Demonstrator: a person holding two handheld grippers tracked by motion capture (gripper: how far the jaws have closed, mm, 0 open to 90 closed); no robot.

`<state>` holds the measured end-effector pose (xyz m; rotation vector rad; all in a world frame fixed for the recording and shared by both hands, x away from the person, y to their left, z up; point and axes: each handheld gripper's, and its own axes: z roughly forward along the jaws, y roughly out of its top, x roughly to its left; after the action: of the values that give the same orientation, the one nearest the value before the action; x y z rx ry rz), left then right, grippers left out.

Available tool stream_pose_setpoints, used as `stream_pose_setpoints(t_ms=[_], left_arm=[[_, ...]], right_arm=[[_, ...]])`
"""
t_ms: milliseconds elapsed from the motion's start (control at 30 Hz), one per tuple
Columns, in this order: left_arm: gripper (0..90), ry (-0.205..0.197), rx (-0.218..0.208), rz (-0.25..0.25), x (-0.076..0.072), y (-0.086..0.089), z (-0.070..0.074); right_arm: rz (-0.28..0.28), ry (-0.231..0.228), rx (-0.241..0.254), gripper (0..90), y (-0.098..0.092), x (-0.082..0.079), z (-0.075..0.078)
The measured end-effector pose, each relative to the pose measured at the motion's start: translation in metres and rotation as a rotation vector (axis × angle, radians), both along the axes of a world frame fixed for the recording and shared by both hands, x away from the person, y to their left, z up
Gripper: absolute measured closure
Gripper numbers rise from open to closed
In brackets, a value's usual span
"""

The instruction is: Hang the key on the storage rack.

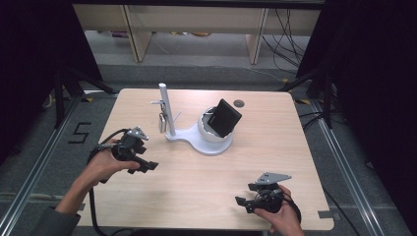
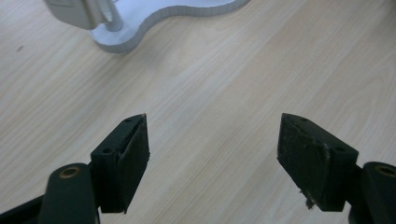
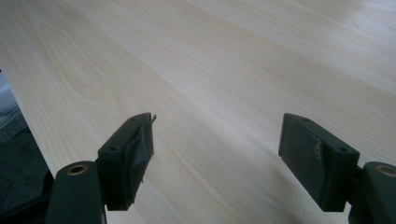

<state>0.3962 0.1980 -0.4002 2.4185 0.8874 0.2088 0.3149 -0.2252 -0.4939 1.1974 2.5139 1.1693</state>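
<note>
- Two grippers are over the wooden table (image 1: 196,177), each held in one hand of the person, and both are empty.
- The left gripper (image 1: 145,162) has its jaws spread wide; in the left gripper view only bare wood lies between the pads (image 2: 133,158), so nothing is pinched.
- It points toward the white stand (image 1: 196,135), which is near but apart from it. I judge the wide opening is a preparation to take something from this stand.
- The stand has a thin upright post (image 1: 167,108) on its left part, and a small padlock (image 1: 162,123) hangs from a hook beside the post. Hanging there, it is free on both sides, so the jaws can come around it.
- On the right part of the stand a round cup holds a black flat case (image 1: 225,117), tilted and leaning on the rim.
- The right gripper (image 1: 246,196) is also spread, well apart from the stand, near the front edge of the table. It probably waits there so it does not block the left one.
</note>
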Motion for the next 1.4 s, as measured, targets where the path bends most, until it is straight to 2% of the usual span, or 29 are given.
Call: stream_pose_setpoints(t_ms=[100,200,267,300,433,533,567,633,767,900,933,1033,1100,1133,1233,1400], left_arm=[[24.7,-0.003,-0.023,-0.030,-0.008,-0.009,-0.011],[24.4,-0.001,-0.025,-0.057,-0.013,-0.015,-0.020],[24.3,-0.004,-0.035,-0.066,-0.017,-0.020,-0.026],[24.1,-0.009,-0.040,-0.067,-0.019,-0.022,-0.029],[23.1,-0.035,-0.038,-0.080,-0.028,-0.029,-0.036],[21.8,-0.053,-0.032,-0.091,-0.033,-0.035,-0.041],[21.8,-0.055,-0.045,-0.089,-0.035,-0.037,-0.043],[21.8,-0.063,-0.043,-0.098,-0.039,-0.040,-0.046],[20.5,-0.062,-0.040,-0.114,-0.047,-0.045,-0.052],[20.2,-0.080,-0.059,-0.130,-0.062,-0.051,-0.064],[20.2,-0.074,-0.064,-0.119,-0.064,-0.052,-0.067],[20.2,-0.105,-0.060,-0.112,-0.069,-0.052,-0.072],[20.2,-0.103,-0.076,-0.108,-0.074,-0.051,-0.077],[20.3,-0.102,-0.087,-0.103,-0.076,-0.050,-0.079],[20.4,-0.092,-0.161,-0.067,-0.086,-0.046,-0.085],[20.3,-0.127,-0.131,-0.052,-0.105,-0.041,-0.093]], right_arm=[[-0.004,0.006,0.003,27.4,0.000,0.000,0.000],[-0.003,0.006,-0.003,27.4,0.001,0.000,0.000],[-0.001,0.000,-0.002,27.4,0.002,-0.001,-0.001],[-0.016,0.022,0.005,27.4,0.003,-0.003,0.000],[-0.004,0.000,-0.004,27.4,0.002,0.000,-0.001],[-0.007,0.000,-0.002,27.4,0.002,0.000,-0.001],[-0.004,0.001,-0.003,27.4,0.002,-0.001,-0.001],[0.000,0.000,-0.004,27.4,0.002,-0.001,-0.001],[-0.003,0.004,-0.006,27.4,0.002,-0.001,-0.001],[0.005,0.008,-0.004,27.3,0.003,-0.001,-0.002],[0.005,0.008,-0.005,27.2,0.003,-0.001,-0.002],[0.004,0.004,-0.008,26.8,0.005,-0.002,-0.002],[0.010,-0.001,-0.010,25.8,0.005,-0.002,-0.002],[0.014,-0.005,-0.011,24.9,0.005,-0.002,-0.002],[0.016,-0.015,-0.007,22.5,0.007,-0.003,-0.001],[0.017,-0.019,-0.013,18.6,0.009,-0.003,-0.002]])
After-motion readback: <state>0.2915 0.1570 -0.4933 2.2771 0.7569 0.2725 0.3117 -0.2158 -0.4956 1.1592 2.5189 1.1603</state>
